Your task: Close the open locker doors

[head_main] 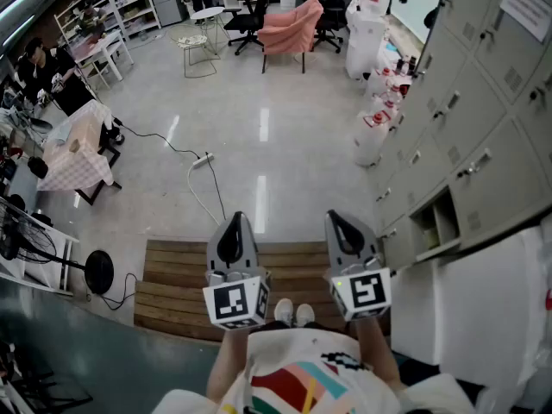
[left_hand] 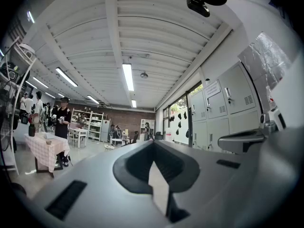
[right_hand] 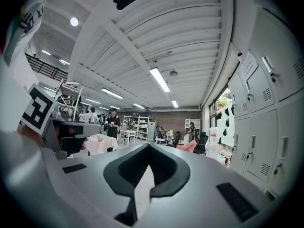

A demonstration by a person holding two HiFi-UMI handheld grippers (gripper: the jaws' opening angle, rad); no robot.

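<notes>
Far left, well apart from the job: checked-cloth table (head_main: 73, 158), of no concern here. Next, held level over the slatted wooden bench (head_main: 172, 283): left gripper (head_main: 234, 221), jaws pressed fully together, gripping nothing. Just beside it, carried the same way: right gripper (head_main: 346, 220), jaws likewise meeting, also empty. Probably kept closed and forward as blunt pushers, since shoving a door needs no grasp. Further right, lining the wall: grey lockers (head_main: 483, 102), most doors flush. Low in the bank, near the right gripper: one open compartment (head_main: 429, 222), its open door (head_main: 483, 309) seemingly the pale panel swung out toward the camera. Not yet touched. As for writing: a paper notice (head_main: 524, 7) on an upper door, print too small to read; only black-and-white squares on the marker cubes (head_main: 235, 304), no letters.
</notes>
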